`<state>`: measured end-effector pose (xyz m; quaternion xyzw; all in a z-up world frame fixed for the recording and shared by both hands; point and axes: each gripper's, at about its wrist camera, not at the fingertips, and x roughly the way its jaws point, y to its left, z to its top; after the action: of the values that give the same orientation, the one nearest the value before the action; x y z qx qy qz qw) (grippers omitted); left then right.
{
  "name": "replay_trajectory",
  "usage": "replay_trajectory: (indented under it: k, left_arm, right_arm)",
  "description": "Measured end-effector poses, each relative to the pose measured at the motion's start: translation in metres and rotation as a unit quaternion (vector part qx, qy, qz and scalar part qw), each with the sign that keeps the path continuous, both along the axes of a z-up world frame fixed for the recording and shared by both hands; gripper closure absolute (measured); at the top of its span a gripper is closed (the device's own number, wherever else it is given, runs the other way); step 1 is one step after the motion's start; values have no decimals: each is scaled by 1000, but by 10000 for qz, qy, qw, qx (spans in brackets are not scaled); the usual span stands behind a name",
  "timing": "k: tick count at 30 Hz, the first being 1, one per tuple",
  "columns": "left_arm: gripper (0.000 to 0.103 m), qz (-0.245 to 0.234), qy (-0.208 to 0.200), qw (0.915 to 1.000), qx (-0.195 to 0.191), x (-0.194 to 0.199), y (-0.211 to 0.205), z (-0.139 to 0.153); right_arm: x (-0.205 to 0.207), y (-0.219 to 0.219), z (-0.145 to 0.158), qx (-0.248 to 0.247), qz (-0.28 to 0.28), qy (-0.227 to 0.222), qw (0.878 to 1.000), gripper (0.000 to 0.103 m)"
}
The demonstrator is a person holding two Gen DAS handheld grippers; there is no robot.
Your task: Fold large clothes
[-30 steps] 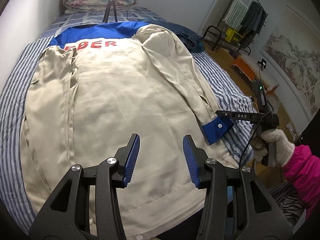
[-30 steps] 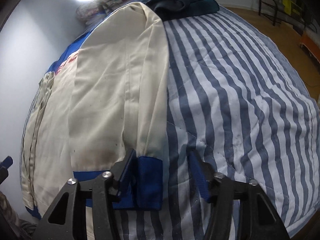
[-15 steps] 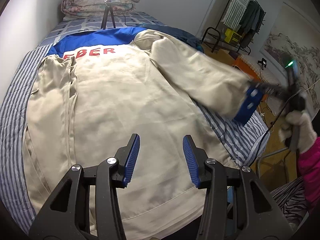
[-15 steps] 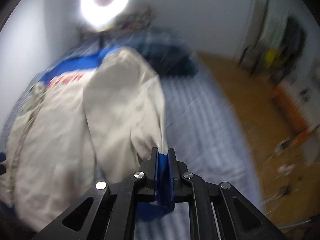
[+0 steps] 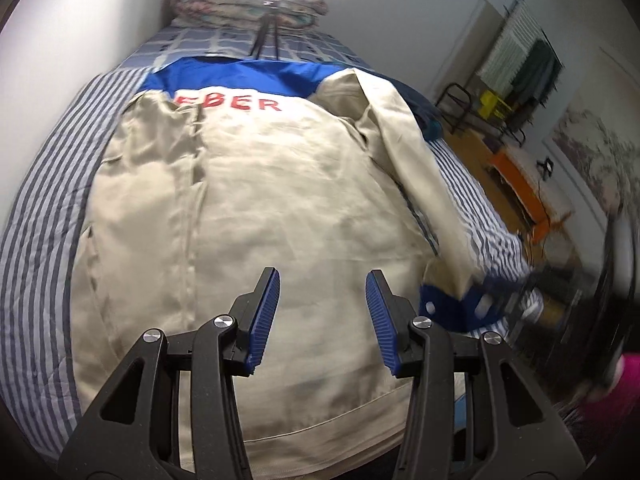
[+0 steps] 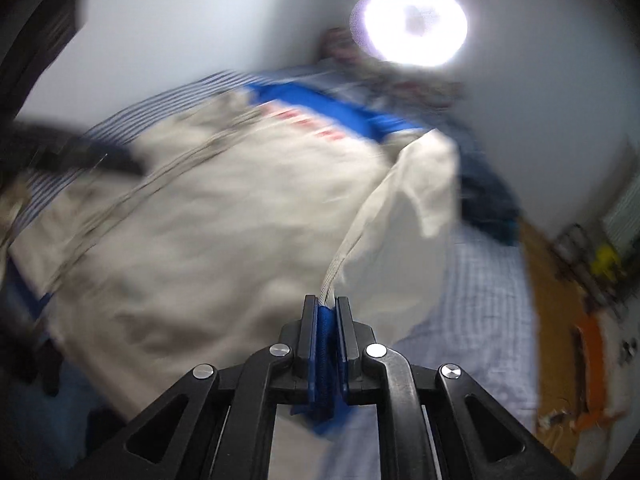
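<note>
A large beige cloth jacket (image 5: 260, 216) with a blue shoulder band and red lettering lies spread, back up, on a blue-and-white striped bed cover (image 5: 36, 216). The right gripper (image 6: 328, 312) is clamped on the sleeve's blue cuff (image 5: 460, 304), holding the beige sleeve (image 5: 420, 168) lifted off the bed. The left gripper (image 5: 322, 312) hovers over the jacket's lower part, fingers apart and empty.

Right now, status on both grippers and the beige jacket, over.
Left gripper open, over the beige jacket with blue yoke. Right gripper shut on blue sleeve cuff, sleeve lifted. Nothing in the way.
</note>
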<state>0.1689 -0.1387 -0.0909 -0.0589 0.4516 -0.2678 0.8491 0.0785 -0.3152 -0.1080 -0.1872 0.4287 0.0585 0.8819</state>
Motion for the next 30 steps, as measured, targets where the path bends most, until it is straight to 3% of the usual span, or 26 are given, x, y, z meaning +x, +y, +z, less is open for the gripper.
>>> replay_trajectory:
  k: [3, 6, 9, 12, 13, 14, 16, 18, 21, 23, 26, 30]
  left_arm:
    - [57, 247, 143, 9995, -134, 6, 14, -2]
    - [57, 351, 304, 9988, -159, 9, 21, -10]
    - [57, 348, 396, 9986, -91, 8, 22, -17]
    - [57, 293, 450, 9985, -56, 4, 20, -21]
    - [57, 252, 502, 9984, -72, 2, 18, -24]
    - [57, 213, 558, 9982, -95, 1, 17, -27]
    - [57, 69, 781, 9967, -214, -4, 12, -35]
    - [57, -99, 984, 9946, -305, -10, 6, -42]
    - [57, -349, 1247, 9907, -413, -18, -6, -52]
    - [51, -455, 1400, 9880, -470, -22, -14, -59]
    - [51, -496, 1706, 9816, -698, -23, -22, -69]
    - [51, -533, 1992, 9755, -768, -20, -35, -83]
  right_arm:
    - [-14, 28, -23, 397, 545, 400, 9969, 97]
    - [-25, 56, -46, 217, 988, 640, 9928, 97]
    - [-23, 57, -62, 217, 944, 844, 9917, 97]
    - [-22, 42, -64, 522, 882, 1009, 9896, 96]
    - [-20, 38, -62, 653, 897, 1043, 9883, 92]
    - [-22, 33, -58, 868, 929, 1131, 9854, 78]
    - [-24, 22, -49, 1374, 1014, 1250, 9774, 64]
    - [-33, 6, -36, 1902, 1028, 1208, 9688, 61]
    - [-40, -31, -23, 2433, 701, 986, 9624, 52]
    - [-38, -59, -21, 2686, 231, 869, 9590, 49]
    - [-29, -105, -38, 3126, -667, 972, 9425, 47]
    - [-16, -135, -67, 3490, -1198, 1285, 9205, 49]
